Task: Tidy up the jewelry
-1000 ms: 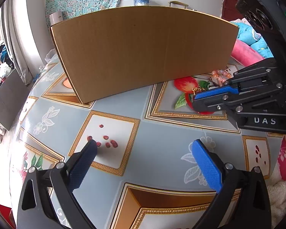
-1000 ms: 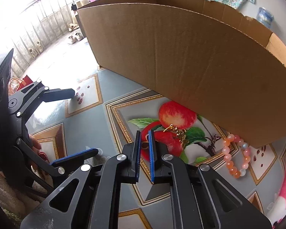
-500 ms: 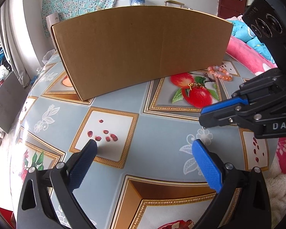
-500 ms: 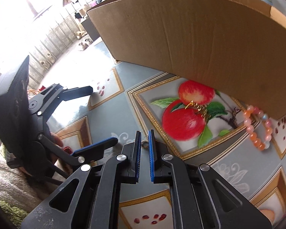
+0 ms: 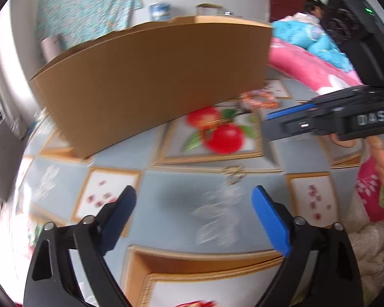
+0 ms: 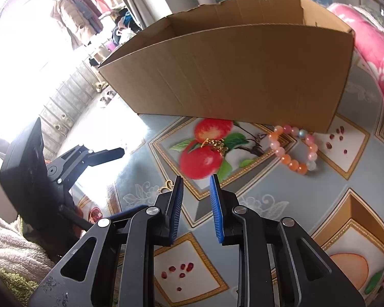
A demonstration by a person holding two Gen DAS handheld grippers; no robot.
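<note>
A small gold earring lies on the patterned tablecloth just ahead of my open left gripper; it also shows in the right wrist view. A gold chain lies on the printed red fruit. A pink and orange bead bracelet lies by the corner of the open cardboard box. My right gripper is partly open and empty, above the cloth to the right of the earring.
The cardboard box stands at the back of the table. A pink blanket lies at the right. The left gripper body shows at the left of the right wrist view.
My right gripper carried the small gold earring back from the fruit print, then opened; the earring now lies on the cloth. The left wrist view is blurred by motion.
</note>
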